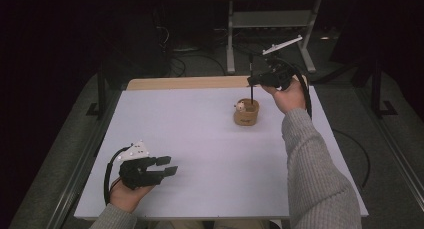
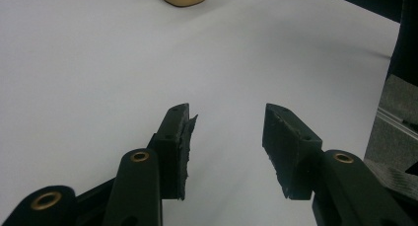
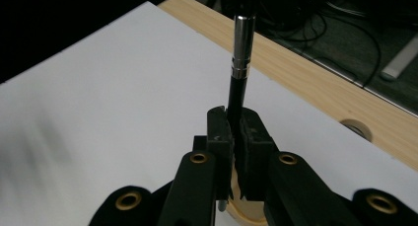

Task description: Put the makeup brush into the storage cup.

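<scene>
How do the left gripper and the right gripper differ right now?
The left gripper has its jaws apart with nothing between them; the right gripper is shut on a thin black pen. The left gripper sits low at the near left of the white table; the right gripper is raised at the far side, above the small wooden cup, holding the pen upright. Both are black, two-jawed and hand-held.

Holder (image 1: 246, 113) sits on the table (image 1: 200, 139), far-right of centre, w/ 1 small item (image 1: 240, 106) in it at its left rim. Pen (image 1: 251, 81) stands upright over the holder, clamped in the right gripper (image 1: 255, 80) above it. Left gripper (image 1: 167, 168) is near-left, well apart from the holder, nothing between its jaws.
</scene>
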`<action>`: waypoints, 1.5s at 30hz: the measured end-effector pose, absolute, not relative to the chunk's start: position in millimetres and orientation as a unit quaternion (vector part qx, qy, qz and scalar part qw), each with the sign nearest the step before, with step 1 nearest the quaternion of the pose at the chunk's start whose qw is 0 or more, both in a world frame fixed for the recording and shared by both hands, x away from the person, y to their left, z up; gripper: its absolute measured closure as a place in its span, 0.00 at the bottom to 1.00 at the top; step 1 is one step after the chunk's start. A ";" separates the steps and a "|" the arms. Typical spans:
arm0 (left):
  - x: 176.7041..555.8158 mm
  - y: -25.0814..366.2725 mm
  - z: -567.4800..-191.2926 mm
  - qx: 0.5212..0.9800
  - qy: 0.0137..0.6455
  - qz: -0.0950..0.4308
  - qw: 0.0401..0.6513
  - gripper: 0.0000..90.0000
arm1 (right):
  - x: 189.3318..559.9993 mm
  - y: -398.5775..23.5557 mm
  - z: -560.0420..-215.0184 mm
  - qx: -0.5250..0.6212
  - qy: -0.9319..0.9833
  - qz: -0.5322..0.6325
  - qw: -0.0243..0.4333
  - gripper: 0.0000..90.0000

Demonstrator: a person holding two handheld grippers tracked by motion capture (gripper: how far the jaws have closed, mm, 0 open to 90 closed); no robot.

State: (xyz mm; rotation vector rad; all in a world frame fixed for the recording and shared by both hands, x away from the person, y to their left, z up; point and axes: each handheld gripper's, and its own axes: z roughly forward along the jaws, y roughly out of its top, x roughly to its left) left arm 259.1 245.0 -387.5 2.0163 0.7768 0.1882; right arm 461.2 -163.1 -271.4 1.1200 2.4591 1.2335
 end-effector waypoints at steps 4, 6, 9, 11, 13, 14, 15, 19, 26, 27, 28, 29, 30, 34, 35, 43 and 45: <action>259.4 245.6 -387.8 0.824 0.315 0.079 0.465 0.59 | 466.2 -168.0 -274.5 0.390 0.819 0.409 0.100 0.94; 259.7 246.3 -387.8 0.826 0.314 0.080 0.462 0.59 | 468.3 -170.2 -275.8 0.397 0.814 0.412 0.103 0.94; 259.5 245.6 -388.6 0.820 0.319 0.078 0.469 0.59 | 471.5 -172.8 -278.9 0.407 0.809 0.411 0.102 0.94; 259.8 245.4 -389.1 0.820 0.320 0.077 0.469 0.58 | 473.5 -173.9 -281.4 0.413 0.806 0.412 0.101 0.94; 259.9 245.1 -389.6 0.819 0.321 0.078 0.469 0.58 | 475.4 -173.0 -284.1 0.415 0.804 0.414 0.100 0.94; 260.2 245.0 -389.8 0.819 0.321 0.078 0.469 0.58 | 476.5 -172.2 -285.3 0.414 0.804 0.414 0.100 0.94; 260.7 245.5 -389.9 0.821 0.319 0.079 0.466 0.58 | 477.3 -170.9 -286.4 0.414 0.805 0.414 0.099 0.94; 261.1 245.9 -390.1 0.823 0.317 0.080 0.465 0.57 | 481.3 -166.3 -291.1 0.417 0.805 0.409 0.101 0.94; 261.1 246.4 -390.8 0.817 0.325 0.076 0.469 0.57 | 486.1 -164.5 -299.0 0.430 0.801 0.405 0.099 0.94; 261.1 246.6 -390.5 0.819 0.325 0.076 0.467 0.57 | 486.4 -164.6 -299.7 0.430 0.800 0.405 0.101 0.94; 261.4 246.6 -390.5 0.819 0.324 0.077 0.467 0.57 | 486.6 -165.2 -300.2 0.429 0.800 0.406 0.103 0.94; 261.3 246.3 -390.5 0.819 0.324 0.076 0.467 0.57 | 486.7 -165.4 -300.9 0.430 0.799 0.407 0.104 0.94; 261.2 246.1 -390.5 0.819 0.325 0.077 0.467 0.57 | 486.7 -165.3 -301.4 0.432 0.798 0.408 0.103 0.94; 261.2 246.0 -390.2 0.821 0.321 0.081 0.465 0.56 | 487.0 -164.4 -305.6 0.432 0.798 0.408 0.104 0.94; 261.1 246.0 -390.2 0.821 0.322 0.081 0.464 0.55 | 487.6 -164.8 -307.3 0.429 0.799 0.408 0.108 0.94; 261.0 246.6 -390.6 0.818 0.328 0.078 0.466 0.55 | 487.7 -164.1 -317.8 0.442 0.791 0.410 0.100 0.94; 260.9 246.6 -390.6 0.818 0.329 0.078 0.466 0.54 | 487.9 -163.9 -320.2 0.444 0.790 0.411 0.099 0.94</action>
